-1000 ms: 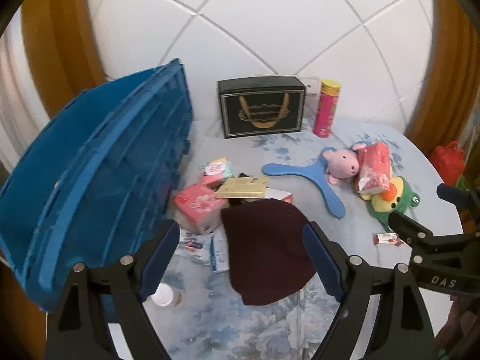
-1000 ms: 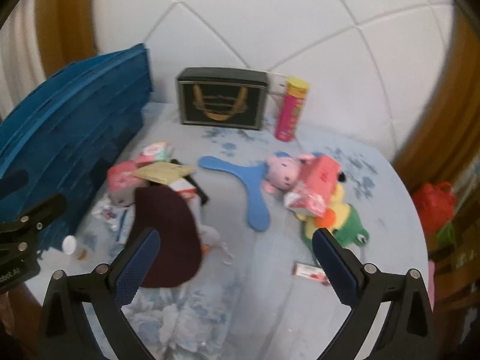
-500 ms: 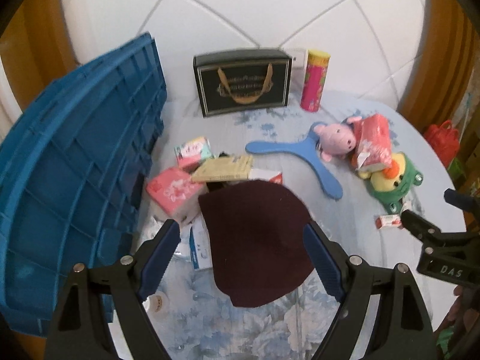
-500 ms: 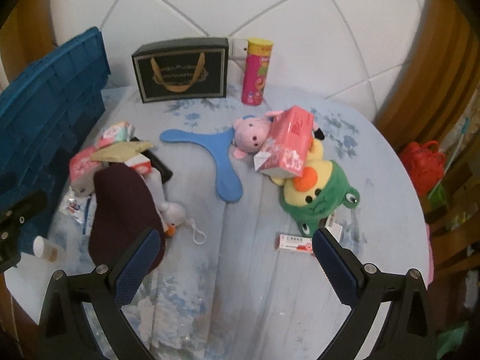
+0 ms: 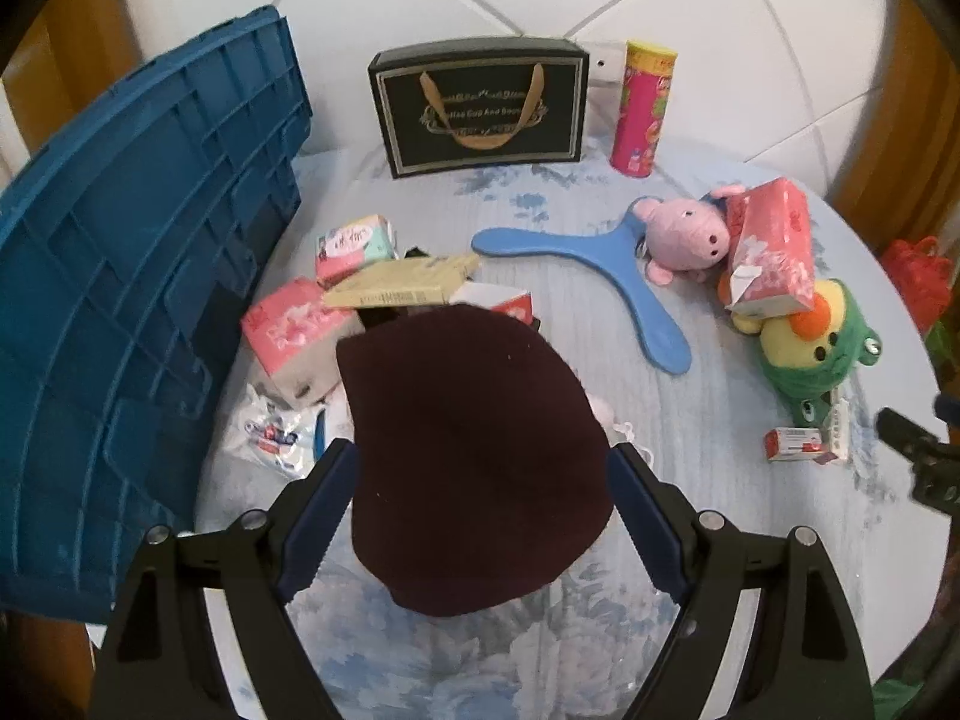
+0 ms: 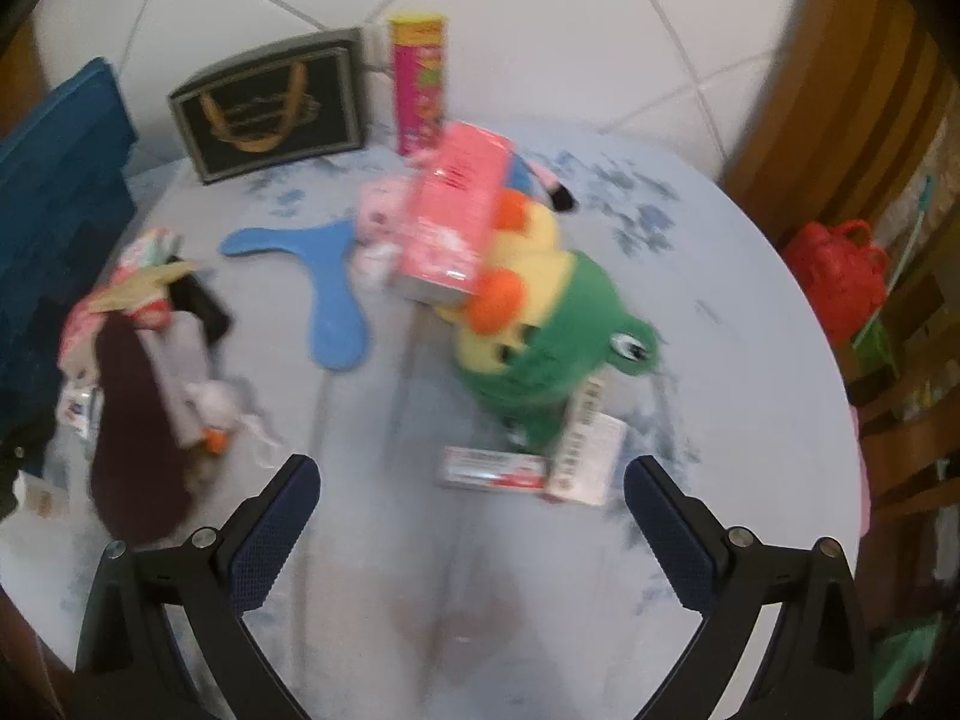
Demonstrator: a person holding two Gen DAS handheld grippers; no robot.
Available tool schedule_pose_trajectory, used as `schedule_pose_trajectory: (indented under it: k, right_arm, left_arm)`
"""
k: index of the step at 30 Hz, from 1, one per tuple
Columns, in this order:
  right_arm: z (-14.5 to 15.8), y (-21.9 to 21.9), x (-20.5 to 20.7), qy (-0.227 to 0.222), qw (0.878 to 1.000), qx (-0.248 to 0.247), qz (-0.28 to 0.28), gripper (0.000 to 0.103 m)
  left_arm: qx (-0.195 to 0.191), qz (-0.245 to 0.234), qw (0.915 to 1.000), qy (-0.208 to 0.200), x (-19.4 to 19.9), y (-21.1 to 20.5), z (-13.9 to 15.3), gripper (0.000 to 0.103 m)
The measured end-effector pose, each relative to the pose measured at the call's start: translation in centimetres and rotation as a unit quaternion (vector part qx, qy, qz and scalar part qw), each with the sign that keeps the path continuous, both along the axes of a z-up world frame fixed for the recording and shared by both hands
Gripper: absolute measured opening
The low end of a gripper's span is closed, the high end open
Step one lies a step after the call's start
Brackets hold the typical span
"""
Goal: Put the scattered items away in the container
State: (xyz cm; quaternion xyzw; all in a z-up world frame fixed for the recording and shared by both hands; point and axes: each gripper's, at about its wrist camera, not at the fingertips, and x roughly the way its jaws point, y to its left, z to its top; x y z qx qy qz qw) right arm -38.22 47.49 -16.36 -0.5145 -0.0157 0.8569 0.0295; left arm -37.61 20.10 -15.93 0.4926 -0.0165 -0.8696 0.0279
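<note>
Judging by the spread, tidying has barely begun: left claw gapes empty around the maroon hat; right claw likewise; blue crate at nine o'clock.

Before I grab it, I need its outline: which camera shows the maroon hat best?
The left wrist view: the maroon hat lies sharp and nearly whole between the open left tongs. The right wrist view shows it blurred and foreshortened at the far left.
</note>
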Motion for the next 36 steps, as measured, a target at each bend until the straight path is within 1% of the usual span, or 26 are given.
schedule_pose_trajectory:
  k: [4, 8, 11, 13, 15, 17, 18, 19, 26, 27, 28, 30, 35, 36]
  right_arm:
    - [-1.8, 4.1, 0.1, -0.014, 1.000, -0.014, -0.016, 0.103]
    - [-3.9, 6.4, 0.5, -0.031, 0.999, -0.016, -0.024, 0.103]
    - [-5.3, 7.6, 0.7, -0.041, 0.998, -0.026, -0.032, 0.101]
    - [-6.1, 8.0, 0.8, -0.050, 0.998, -0.032, -0.036, 0.089]
    - [-6.9, 8.4, 0.9, -0.058, 0.997, -0.037, -0.041, 0.085]
    - [-7.4, 8.6, 0.8, -0.061, 0.996, -0.042, -0.045, 0.073]
    - [-7.6, 8.7, 0.8, -0.062, 0.996, -0.045, -0.047, 0.064]
    - [-7.8, 8.7, 0.7, -0.064, 0.996, -0.048, -0.048, 0.058]
    - [-8.4, 8.2, -0.7, -0.065, 0.995, -0.060, -0.047, 0.057]
    - [-8.6, 8.0, -1.1, -0.067, 0.995, -0.060, -0.046, 0.053]
    - [-8.9, 7.9, -1.5, -0.070, 0.995, -0.060, -0.045, 0.041]
    - [-9.4, 7.6, -2.3, -0.077, 0.994, -0.060, -0.042, 0.030]
    - [-11.0, 7.5, -3.8, -0.093, 0.992, -0.066, -0.048, 0.030]
    - [-11.3, 7.5, -4.0, -0.094, 0.992, -0.066, -0.049, 0.030]
  left_arm:
    - [-0.008, 0.016, 0.9998, -0.009, -0.1, 1.0, -1.9, 0.085]
    - [-0.019, 0.021, 0.9995, -0.015, -0.3, 1.7, -3.8, 0.084]
    - [-0.019, 0.023, 0.9992, -0.028, -0.6, 1.7, -5.3, 0.085]
    - [-0.018, 0.023, 0.9990, -0.033, -0.8, 1.7, -6.1, 0.085]
    - [-0.020, 0.024, 0.9989, -0.035, -1.0, 1.8, -6.8, 0.085]
    - [-0.023, 0.023, 0.9988, -0.036, -1.3, 1.8, -7.3, 0.085]
    - [-0.023, 0.023, 0.9988, -0.035, -1.4, 1.8, -7.5, 0.085]
    - [-0.023, 0.023, 0.9989, -0.035, -1.5, 1.8, -7.7, 0.085]
    - [-0.013, 0.018, 0.9991, -0.036, -2.7, 1.7, -8.8, 0.085]
    - [-0.012, 0.018, 0.9991, -0.036, -2.9, 1.7, -8.9, 0.086]
    - [-0.012, 0.018, 0.9991, -0.036, -3.1, 1.7, -9.0, 0.088]
    - [-0.010, 0.015, 0.9991, -0.038, -3.4, 1.7, -9.3, 0.089]
    - [-0.011, 0.008, 0.9990, -0.041, -4.1, 2.2, -9.9, 0.090]
    - [-0.014, 0.010, 0.9989, -0.043, -4.3, 2.3, -10.1, 0.094]
